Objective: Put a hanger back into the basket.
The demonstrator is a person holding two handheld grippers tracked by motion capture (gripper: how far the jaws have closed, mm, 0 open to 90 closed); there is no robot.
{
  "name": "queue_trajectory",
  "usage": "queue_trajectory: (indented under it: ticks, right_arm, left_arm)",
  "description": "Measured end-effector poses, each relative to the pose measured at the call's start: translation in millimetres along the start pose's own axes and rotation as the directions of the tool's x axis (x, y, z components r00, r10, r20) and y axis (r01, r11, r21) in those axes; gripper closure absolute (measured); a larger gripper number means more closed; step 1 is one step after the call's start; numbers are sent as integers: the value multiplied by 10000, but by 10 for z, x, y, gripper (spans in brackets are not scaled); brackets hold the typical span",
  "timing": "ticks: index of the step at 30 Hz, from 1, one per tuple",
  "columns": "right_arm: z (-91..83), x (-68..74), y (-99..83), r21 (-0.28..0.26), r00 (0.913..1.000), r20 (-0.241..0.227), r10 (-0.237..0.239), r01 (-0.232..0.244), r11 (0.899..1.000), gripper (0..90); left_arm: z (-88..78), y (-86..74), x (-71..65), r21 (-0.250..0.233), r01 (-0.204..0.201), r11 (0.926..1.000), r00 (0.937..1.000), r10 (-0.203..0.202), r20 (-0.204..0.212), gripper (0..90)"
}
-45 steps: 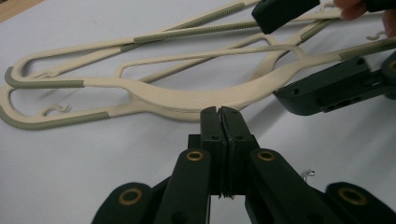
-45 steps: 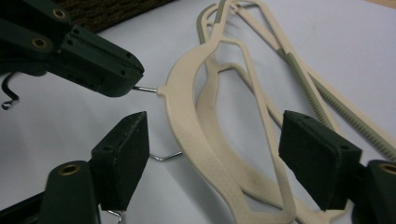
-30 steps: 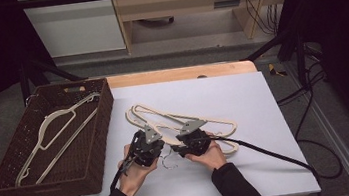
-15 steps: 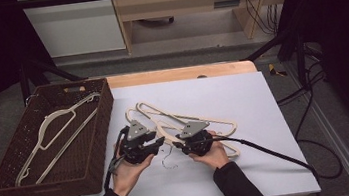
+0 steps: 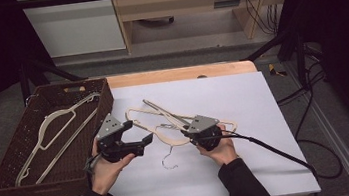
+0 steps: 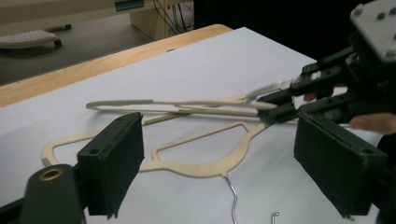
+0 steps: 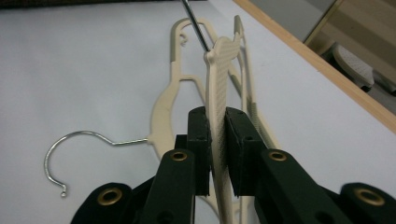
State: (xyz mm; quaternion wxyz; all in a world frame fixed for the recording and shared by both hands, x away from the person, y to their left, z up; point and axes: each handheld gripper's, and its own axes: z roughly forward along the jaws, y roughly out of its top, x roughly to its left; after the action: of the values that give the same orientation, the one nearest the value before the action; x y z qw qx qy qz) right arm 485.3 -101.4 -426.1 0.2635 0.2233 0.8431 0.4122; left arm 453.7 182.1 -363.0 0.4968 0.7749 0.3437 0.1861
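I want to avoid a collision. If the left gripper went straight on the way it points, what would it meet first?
Probably the cream hanger lying on the table, with the right gripper just beyond; depth is hard to judge.

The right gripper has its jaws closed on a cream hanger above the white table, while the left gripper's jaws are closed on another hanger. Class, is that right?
Not quite. The right gripper is indeed clamped on a cream hanger, but the left gripper is open: the left gripper view shows its jaws wide apart with nothing between the pads, having just opened. The other hanger lies on the white table.
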Motion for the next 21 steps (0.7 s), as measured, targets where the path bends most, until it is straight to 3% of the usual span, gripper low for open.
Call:
queue_trajectory:
  ticks: [8, 10, 15, 21]
  right_arm:
    - [-217, -248, -35, -454, 9983, 471, 351, -330, 9984, 866]
    - [-282, -307, -49, -554, 9972, 176, 720, -710, 9959, 866]
    - [-435, -334, -72, -724, 9971, -90, 762, -766, 9944, 866]
    - [-555, -289, -63, -1137, 9833, -1424, 1135, -1302, 9850, 867]
  left_arm:
    - [25, -14, 9, 147, -170, 9997, 9998, 172, -113, 127]
    - [25, -15, 7, 137, -219, 9997, 9997, 221, -112, 125]
    - [13, -12, 3, 92, -289, 9995, 9996, 289, -48, 121]
    - [1, -2, -30, 60, -553, 9985, 9982, 552, 246, 121]
